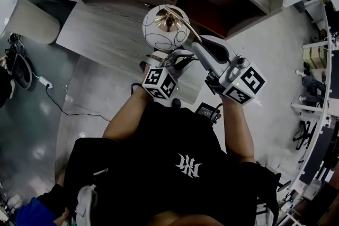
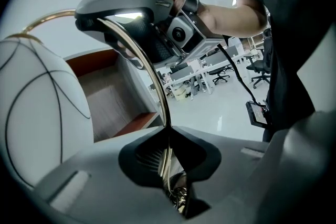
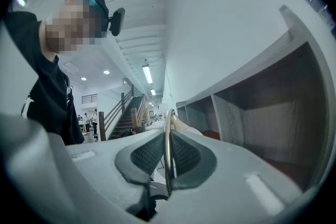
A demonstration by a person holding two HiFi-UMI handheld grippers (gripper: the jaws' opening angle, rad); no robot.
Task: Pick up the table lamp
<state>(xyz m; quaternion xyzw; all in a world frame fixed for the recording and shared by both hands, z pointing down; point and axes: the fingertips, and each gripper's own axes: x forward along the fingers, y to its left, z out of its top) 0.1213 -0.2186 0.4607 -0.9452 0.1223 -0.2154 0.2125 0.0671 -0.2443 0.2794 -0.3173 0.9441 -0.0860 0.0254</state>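
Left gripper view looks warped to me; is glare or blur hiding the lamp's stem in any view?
Left gripper view: heavy fisheye and dark corners, yet the brass stem reads sharp between the jaws; right gripper view: bent shelf lines, stem sharp too; head view: dim, with the globe shade the brightest spot, no blur.

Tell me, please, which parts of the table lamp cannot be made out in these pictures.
- Lower end of the table lamp: head view, covered by the left gripper; left gripper view, buried between the fingers.
- Globe shade: cut off by the left gripper view's left edge; in the right gripper view, mostly behind the right gripper.
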